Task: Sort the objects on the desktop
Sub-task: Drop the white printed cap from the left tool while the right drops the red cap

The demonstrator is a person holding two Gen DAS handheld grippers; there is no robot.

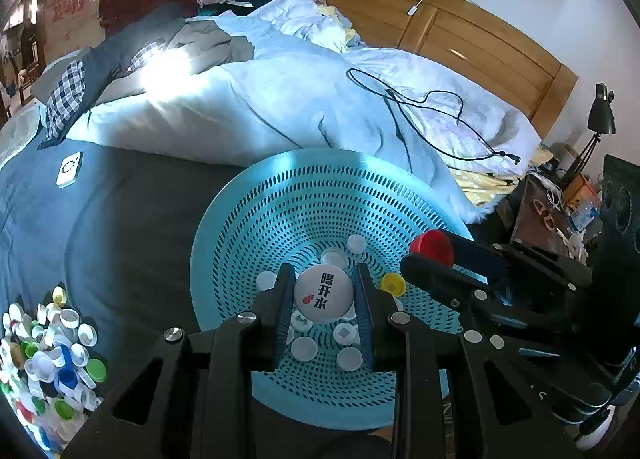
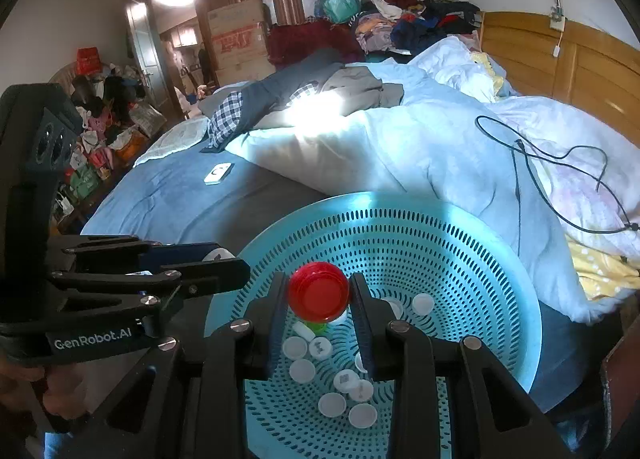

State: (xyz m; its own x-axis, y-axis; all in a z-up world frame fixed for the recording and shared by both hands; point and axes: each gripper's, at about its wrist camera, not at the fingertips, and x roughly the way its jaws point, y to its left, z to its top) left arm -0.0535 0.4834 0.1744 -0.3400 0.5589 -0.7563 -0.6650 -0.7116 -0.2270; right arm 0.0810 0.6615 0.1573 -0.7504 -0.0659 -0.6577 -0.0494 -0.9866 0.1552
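Observation:
A teal perforated basket (image 1: 320, 187) sits on the bed and holds several white caps (image 1: 304, 347) and a yellow cap (image 1: 393, 283). My left gripper (image 1: 324, 293) is shut on a white cap with black characters (image 1: 323, 291), held over the basket. My right gripper (image 2: 319, 293) is shut on a red cap (image 2: 318, 291) above the same basket (image 2: 460, 243), where white caps (image 2: 332, 403) and a green cap (image 2: 316, 327) lie. The right gripper also shows in the left wrist view (image 1: 434, 255) with the red cap (image 1: 432, 246).
A pile of mixed bottle caps (image 1: 48, 363) lies on the blue sheet at the lower left. A white device (image 1: 69, 169) lies on the bed. A rumpled quilt (image 1: 280, 99) with a black cable (image 1: 420, 107) is behind the basket. A nightstand (image 1: 556, 211) stands right.

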